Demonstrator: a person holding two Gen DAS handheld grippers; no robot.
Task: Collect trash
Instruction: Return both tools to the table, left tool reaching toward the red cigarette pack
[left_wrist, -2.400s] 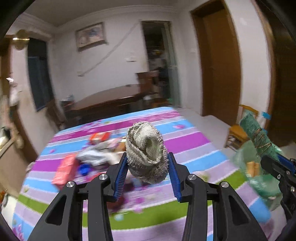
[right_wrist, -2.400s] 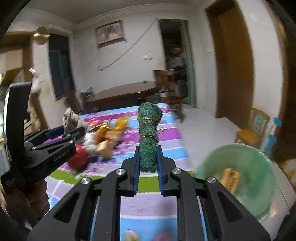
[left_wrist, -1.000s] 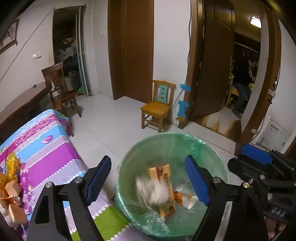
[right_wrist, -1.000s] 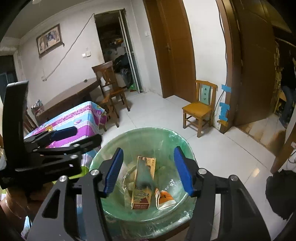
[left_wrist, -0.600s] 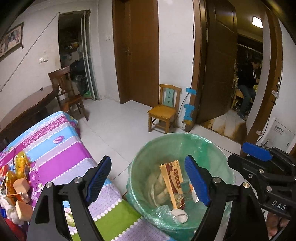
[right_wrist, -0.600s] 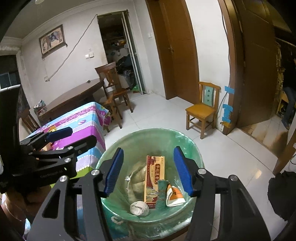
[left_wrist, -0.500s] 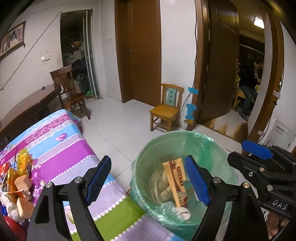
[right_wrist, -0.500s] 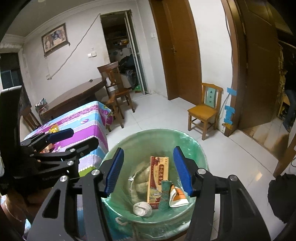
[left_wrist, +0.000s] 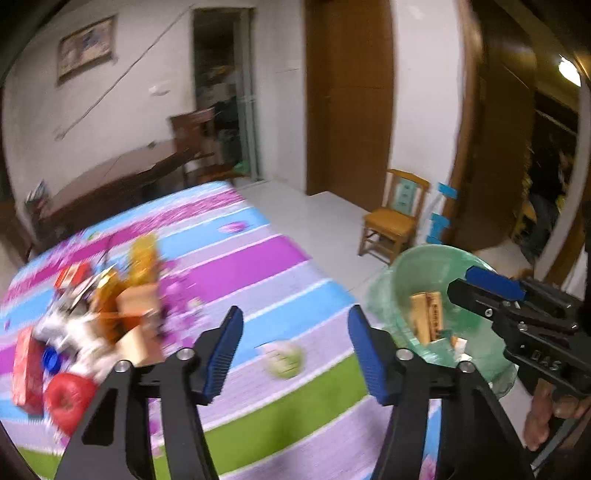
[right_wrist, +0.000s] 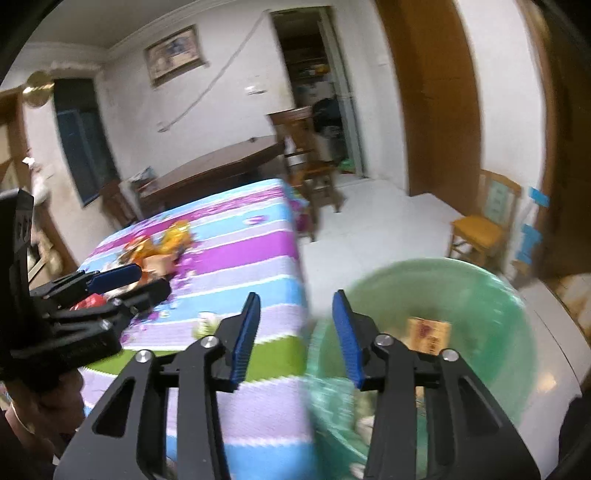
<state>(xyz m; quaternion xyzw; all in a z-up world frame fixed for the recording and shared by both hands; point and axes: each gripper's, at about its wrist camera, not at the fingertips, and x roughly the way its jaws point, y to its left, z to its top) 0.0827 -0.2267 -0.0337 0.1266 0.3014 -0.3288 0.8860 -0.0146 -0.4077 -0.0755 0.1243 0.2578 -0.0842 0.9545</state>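
The trash pile (left_wrist: 92, 317) sits on the striped tabletop (left_wrist: 258, 273), far left of the green bin (left_wrist: 436, 280) – both the left gripper (left_wrist: 293, 350) and right gripper (right_wrist: 295, 332) hold nothing, jaws closing.

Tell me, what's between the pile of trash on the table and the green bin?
Only bare striped tablecloth lies between the trash pile and the green bin, seen in the left wrist view.
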